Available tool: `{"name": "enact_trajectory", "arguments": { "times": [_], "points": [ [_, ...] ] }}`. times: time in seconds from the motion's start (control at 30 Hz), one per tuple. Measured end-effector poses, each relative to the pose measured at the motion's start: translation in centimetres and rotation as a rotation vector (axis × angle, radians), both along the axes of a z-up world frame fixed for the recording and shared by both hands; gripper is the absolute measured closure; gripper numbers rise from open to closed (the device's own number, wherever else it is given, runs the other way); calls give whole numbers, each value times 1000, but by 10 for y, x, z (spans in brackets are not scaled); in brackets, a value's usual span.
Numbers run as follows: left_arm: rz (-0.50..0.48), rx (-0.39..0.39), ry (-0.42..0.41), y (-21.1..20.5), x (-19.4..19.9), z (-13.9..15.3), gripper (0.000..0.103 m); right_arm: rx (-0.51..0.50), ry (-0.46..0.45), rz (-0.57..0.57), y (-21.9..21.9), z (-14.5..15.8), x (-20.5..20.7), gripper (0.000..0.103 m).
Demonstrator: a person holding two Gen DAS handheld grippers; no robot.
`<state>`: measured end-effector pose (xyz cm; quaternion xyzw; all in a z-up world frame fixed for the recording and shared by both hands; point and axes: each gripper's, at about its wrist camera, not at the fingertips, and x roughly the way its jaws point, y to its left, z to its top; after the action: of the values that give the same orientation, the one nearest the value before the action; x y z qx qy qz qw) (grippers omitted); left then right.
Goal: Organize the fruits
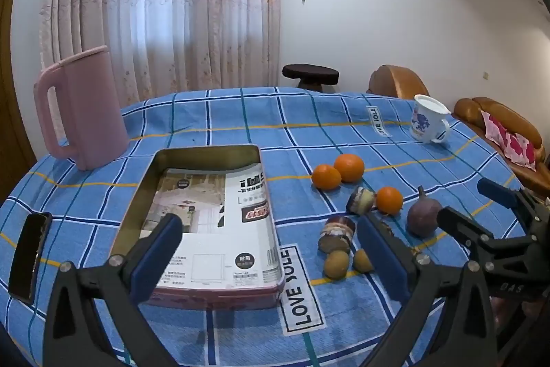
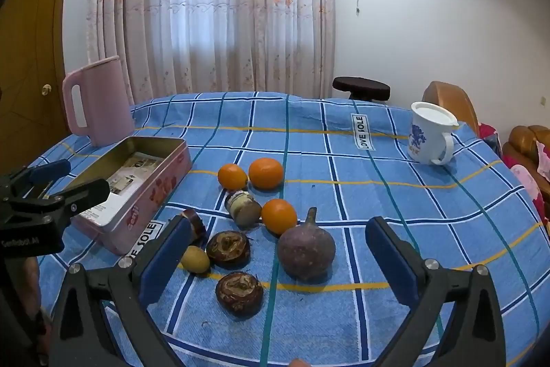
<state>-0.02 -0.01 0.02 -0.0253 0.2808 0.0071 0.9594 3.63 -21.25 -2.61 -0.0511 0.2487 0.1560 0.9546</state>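
Observation:
Three oranges (image 2: 232, 176) (image 2: 265, 173) (image 2: 279, 216) lie on the blue checked tablecloth with a purple stemmed fruit (image 2: 306, 248), several brown water chestnuts (image 2: 228, 249) and a small yellow-green fruit (image 2: 195, 259). My right gripper (image 2: 278, 260) hovers open just short of the purple fruit, holding nothing. Left of the fruits stands an open pink tin (image 1: 213, 294), lined with printed paper. My left gripper (image 1: 268, 258) is open over the tin's near right corner, its right finger beside the small fruits (image 1: 337, 263). The oranges (image 1: 349, 167) and purple fruit (image 1: 423, 215) lie right of it.
A pink jug (image 1: 86, 112) stands behind the tin at the far left. A white mug (image 2: 429, 136) with a blue print sits at the far right. A dark phone (image 1: 29, 257) lies at the left table edge. A stool and brown sofa are beyond the table.

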Motion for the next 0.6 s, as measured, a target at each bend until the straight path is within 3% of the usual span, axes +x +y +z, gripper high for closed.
{"name": "enact_trajectory", "arguments": {
  "times": [0.6],
  "points": [
    [1,-1,0,3,-3,0,0,8,6,2,-1,-2,-1,1]
  ]
}}
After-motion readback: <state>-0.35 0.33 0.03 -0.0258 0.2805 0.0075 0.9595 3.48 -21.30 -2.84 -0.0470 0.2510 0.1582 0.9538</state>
